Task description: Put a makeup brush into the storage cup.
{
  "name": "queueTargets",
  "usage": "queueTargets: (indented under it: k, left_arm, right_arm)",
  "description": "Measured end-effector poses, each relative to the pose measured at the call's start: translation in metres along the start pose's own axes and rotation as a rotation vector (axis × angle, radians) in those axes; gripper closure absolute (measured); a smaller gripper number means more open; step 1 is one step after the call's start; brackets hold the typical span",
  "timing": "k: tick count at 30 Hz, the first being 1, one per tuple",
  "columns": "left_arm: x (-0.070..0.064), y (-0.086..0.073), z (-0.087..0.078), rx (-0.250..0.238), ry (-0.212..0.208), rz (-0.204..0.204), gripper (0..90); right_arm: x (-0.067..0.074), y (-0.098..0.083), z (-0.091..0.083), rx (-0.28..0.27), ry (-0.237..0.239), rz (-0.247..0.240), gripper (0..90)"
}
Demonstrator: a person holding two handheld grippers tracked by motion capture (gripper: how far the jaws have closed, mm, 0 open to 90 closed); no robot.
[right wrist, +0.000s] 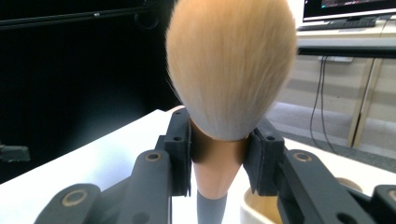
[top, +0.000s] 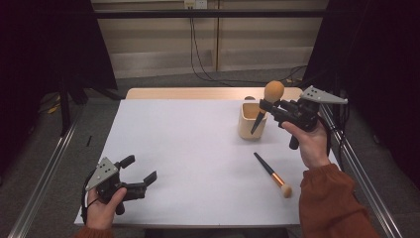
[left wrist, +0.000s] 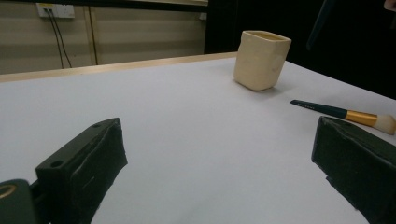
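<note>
The high view looks forward and down on the white table (top: 188,158) from above the person's side. The left gripper view sits low over the tabletop, facing across it toward the cream holder (left wrist: 260,59) and the lying brush (left wrist: 345,113), both also seen from above. The right gripper view looks at close range at the fluffy brush (right wrist: 231,65) between its jaws.

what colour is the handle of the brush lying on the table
Dark teal-black handle with a gold band on the lying brush, best in the left gripper view.
</note>
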State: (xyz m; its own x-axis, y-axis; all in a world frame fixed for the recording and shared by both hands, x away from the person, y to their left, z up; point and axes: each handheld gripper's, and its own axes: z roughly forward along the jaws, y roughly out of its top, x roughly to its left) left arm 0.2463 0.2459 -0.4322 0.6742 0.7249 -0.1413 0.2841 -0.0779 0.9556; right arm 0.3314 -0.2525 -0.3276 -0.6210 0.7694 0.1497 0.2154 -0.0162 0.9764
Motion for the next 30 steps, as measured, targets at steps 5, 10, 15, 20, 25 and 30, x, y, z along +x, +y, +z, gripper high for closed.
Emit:
queueTargets:
  k: [5,10,15,20,25,30]
  left_arm:
    - [-0.001,0.000,0.000,0.002,-0.001,0.007,2.2]
    - [-0.002,0.001,0.000,-0.002,-0.004,0.010,2.1]
    - [-0.004,0.001,0.000,0.004,0.005,0.006,2.2]
    - [-0.003,0.001,0.000,0.001,0.005,0.001,2.2]
    - [-0.003,0.001,0.001,0.011,0.000,0.004,2.2]
    - [-0.003,0.001,0.001,0.008,0.000,0.005,2.5]
  right_arm:
    - [-0.006,0.013,0.000,-0.009,-0.011,0.002,66.4]
    - [-0.014,0.021,0.001,-0.015,-0.030,0.002,66.3]
    - [-0.022,0.027,0.005,-0.024,-0.058,0.009,66.3]
    - [-0.029,0.030,0.015,-0.008,-0.097,-0.005,66.3]
    - [-0.031,0.029,0.028,-0.008,-0.119,-0.014,66.3]
    - [-0.030,0.029,0.038,-0.025,-0.137,-0.040,66.3]
